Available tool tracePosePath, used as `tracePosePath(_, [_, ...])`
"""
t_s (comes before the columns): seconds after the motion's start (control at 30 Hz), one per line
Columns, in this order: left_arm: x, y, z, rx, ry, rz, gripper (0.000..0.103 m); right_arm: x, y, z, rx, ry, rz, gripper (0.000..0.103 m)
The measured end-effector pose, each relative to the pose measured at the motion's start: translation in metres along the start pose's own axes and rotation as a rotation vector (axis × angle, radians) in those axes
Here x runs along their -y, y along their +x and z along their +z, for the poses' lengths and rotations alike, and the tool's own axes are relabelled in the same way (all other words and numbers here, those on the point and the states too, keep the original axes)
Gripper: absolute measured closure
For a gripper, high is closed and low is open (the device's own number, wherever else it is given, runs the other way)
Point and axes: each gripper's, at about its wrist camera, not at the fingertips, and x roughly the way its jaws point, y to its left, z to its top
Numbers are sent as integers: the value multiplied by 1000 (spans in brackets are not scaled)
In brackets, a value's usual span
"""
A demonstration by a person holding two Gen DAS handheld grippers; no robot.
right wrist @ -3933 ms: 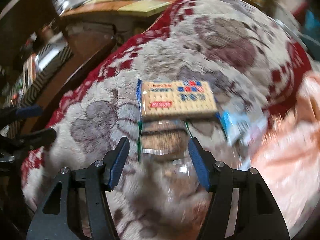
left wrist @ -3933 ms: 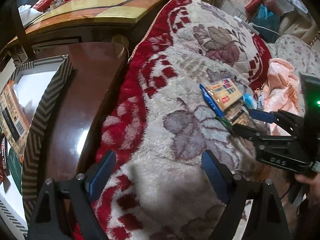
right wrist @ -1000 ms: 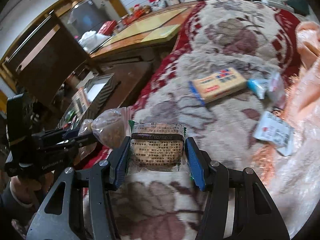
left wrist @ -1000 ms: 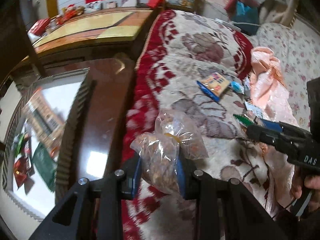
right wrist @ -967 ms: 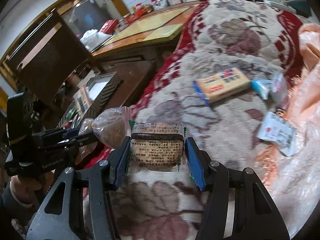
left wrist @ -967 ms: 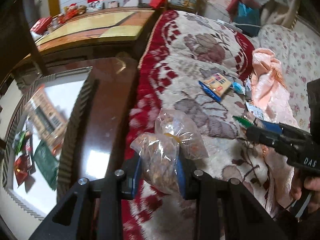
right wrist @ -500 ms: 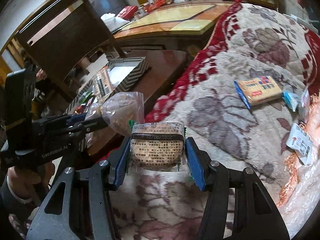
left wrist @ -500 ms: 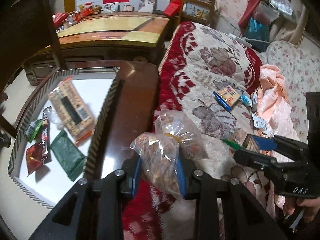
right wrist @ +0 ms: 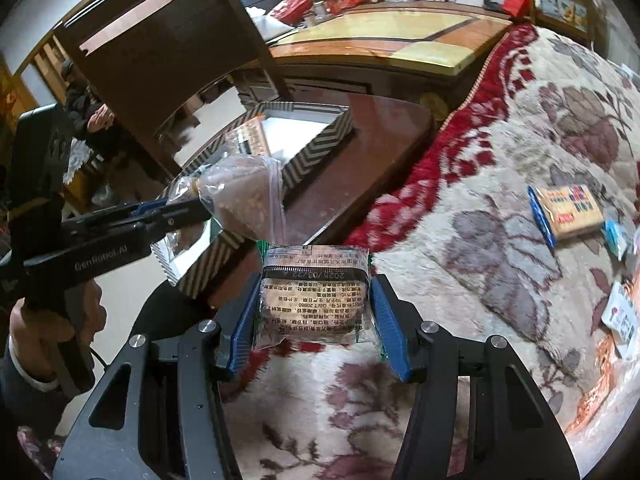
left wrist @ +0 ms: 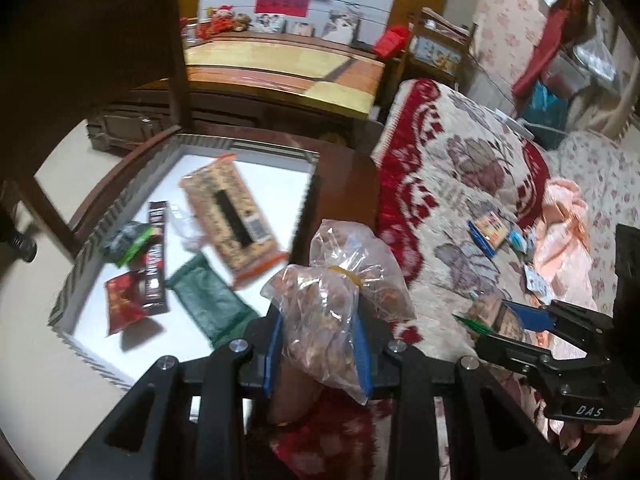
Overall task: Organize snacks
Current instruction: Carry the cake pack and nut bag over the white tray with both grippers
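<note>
My left gripper (left wrist: 320,350) is shut on a clear bag of nuts (left wrist: 340,300), held above the edge of a dark wooden table, just right of a striped-rim white tray (left wrist: 304,208) that holds several snack packs. That bag (right wrist: 240,200) and left gripper (right wrist: 172,214) also show in the right wrist view, over the tray (right wrist: 320,142). My right gripper (right wrist: 314,320) is shut on a clear wrapped cake packet (right wrist: 314,292) over the red-and-cream blanket (right wrist: 500,208). In the left wrist view, the right gripper (left wrist: 496,322) hangs at the right with the packet (left wrist: 486,312).
A blue-edged cracker pack (right wrist: 568,208) and small sachets (right wrist: 620,316) lie on the blanket at right. A dark wooden chair (right wrist: 160,52) stands behind the tray. A yellow-topped table (left wrist: 288,68) is further back. Pink cloth (left wrist: 564,216) lies on the bed.
Both grippers have swung left with their loads, away from the blanket toward the tray. More of the tray and its snack packs has come into view. Neither grip has altered.
</note>
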Motion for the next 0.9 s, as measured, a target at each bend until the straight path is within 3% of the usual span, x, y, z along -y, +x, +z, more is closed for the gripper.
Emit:
tracePosePath(0.57, [-90, -16, -1, 46, -164, 88, 70, -54, 30, 31, -39, -105, 50, 49])
tracePosePath(0.9, [-122, -12, -3, 45, -226, 114, 70, -75, 51, 46, -62, -135, 66, 49])
